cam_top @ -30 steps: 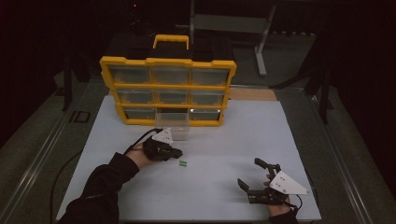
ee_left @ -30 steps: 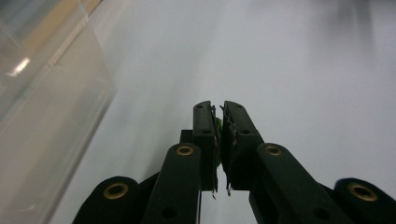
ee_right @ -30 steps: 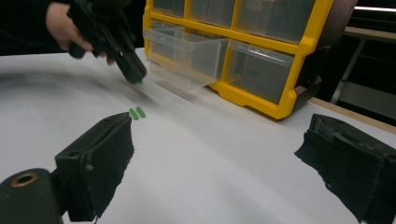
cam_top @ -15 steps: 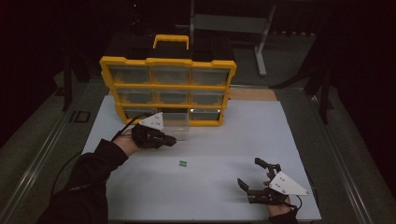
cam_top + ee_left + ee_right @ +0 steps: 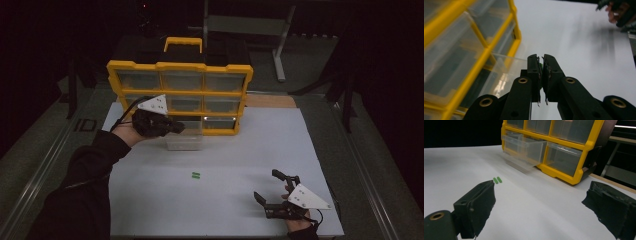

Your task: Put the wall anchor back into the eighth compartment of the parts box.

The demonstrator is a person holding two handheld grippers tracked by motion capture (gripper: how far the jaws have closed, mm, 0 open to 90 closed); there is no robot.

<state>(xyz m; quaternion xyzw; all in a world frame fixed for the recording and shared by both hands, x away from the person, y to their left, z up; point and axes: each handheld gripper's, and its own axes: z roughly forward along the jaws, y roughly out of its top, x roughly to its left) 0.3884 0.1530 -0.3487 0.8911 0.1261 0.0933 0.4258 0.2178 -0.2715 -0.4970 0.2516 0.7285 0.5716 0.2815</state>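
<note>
my left gripper (image 5: 172,127) is pinching a small green piece (image 5: 540,66) above the pulled-out clear drawer (image 5: 185,141) by the mat's far edge. right gripper (image 5: 272,192) sits wide open at the near right corner.

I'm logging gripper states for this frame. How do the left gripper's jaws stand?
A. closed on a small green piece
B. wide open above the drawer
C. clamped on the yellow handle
A: in the left gripper view the left gripper has its jaws nearly together with a small green piece pinched between them.
</note>
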